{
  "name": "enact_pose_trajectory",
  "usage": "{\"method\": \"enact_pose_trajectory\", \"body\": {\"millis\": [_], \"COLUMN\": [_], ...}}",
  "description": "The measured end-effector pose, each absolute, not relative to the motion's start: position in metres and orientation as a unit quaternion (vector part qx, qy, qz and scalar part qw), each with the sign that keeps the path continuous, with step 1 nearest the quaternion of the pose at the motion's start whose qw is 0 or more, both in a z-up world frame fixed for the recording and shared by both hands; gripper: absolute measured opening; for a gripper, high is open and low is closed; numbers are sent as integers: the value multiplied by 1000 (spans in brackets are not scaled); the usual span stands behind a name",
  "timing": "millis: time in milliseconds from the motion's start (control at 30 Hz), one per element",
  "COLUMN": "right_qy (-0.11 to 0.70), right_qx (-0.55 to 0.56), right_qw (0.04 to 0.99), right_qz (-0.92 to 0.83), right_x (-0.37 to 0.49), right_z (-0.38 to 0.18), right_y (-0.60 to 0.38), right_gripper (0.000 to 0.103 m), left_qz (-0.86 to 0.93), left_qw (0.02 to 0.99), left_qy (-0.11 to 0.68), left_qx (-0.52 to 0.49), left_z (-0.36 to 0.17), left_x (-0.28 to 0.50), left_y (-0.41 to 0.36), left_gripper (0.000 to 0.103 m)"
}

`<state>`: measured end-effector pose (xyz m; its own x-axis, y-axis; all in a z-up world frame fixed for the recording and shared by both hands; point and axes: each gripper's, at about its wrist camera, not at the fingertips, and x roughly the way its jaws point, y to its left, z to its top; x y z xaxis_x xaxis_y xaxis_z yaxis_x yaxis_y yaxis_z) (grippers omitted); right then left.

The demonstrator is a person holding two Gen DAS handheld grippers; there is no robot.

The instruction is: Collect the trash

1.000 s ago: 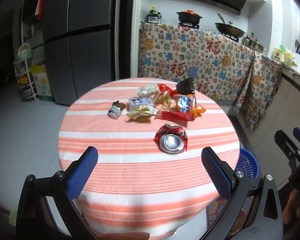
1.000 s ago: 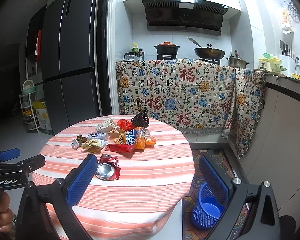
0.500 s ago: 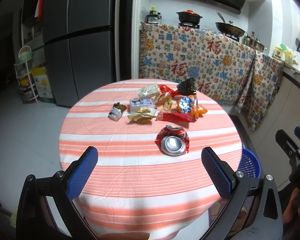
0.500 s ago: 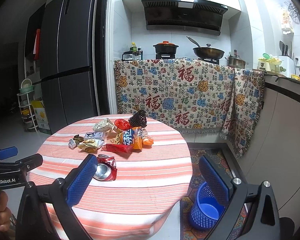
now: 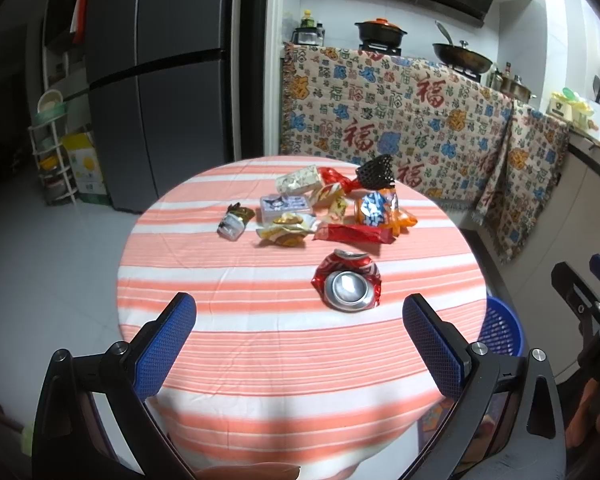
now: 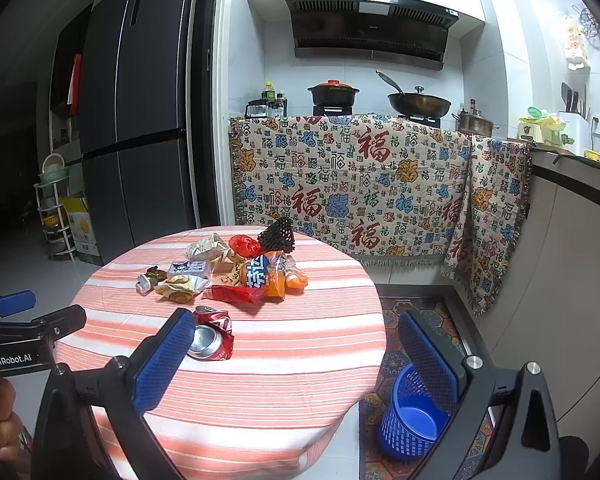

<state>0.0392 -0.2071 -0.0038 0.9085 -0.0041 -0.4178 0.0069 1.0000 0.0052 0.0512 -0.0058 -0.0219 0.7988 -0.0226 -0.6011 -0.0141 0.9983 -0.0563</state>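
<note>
From the left wrist, the left gripper has eased back slightly, fingers spread and empty, with the crushed can near it on the table. From the right wrist, the right gripper, equally spread and empty, has drifted left, the can now beside its left finger; the blue basket waits on the floor at right, so collecting has not begun.

**Surfaces in front of you**

You are looking at a matt woven cloth in orange and white stripes, draping over the round table. A crushed can is showing glossy red paint and bare shiny metal. Beyond it, crinkled foil and plastic wrappers are glinting. Your fingers' blue pads are looking rough and dimpled. The blue basket is showing slotted plastic. The fridge is gleaming smooth and dark.
</note>
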Motion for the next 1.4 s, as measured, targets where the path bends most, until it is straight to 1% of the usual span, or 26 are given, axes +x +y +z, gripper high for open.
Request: {"method": "enact_pose_trajectory", "body": {"millis": [500, 900, 1200, 1400], "right_qy": [215, 231, 252, 266], "right_qx": [0, -9, -15, -18], "right_qw": [977, 973, 966, 961], "right_qz": [-1, 18, 52, 78], "right_x": [41, 56, 79, 98], "right_z": [-10, -26, -51, -70], "right_y": [-206, -193, -181, -178], "right_gripper": [103, 103, 103, 103], "left_qz": [12, 39, 66, 49], "left_qw": [946, 940, 933, 926], "left_qy": [321, 337, 354, 373], "left_qx": [-34, -35, -16, -14], "left_z": [-32, -53, -88, -115], "left_x": [56, 73, 105, 130], "left_y": [5, 25, 41, 50], "left_gripper": [103, 103, 103, 103]}}
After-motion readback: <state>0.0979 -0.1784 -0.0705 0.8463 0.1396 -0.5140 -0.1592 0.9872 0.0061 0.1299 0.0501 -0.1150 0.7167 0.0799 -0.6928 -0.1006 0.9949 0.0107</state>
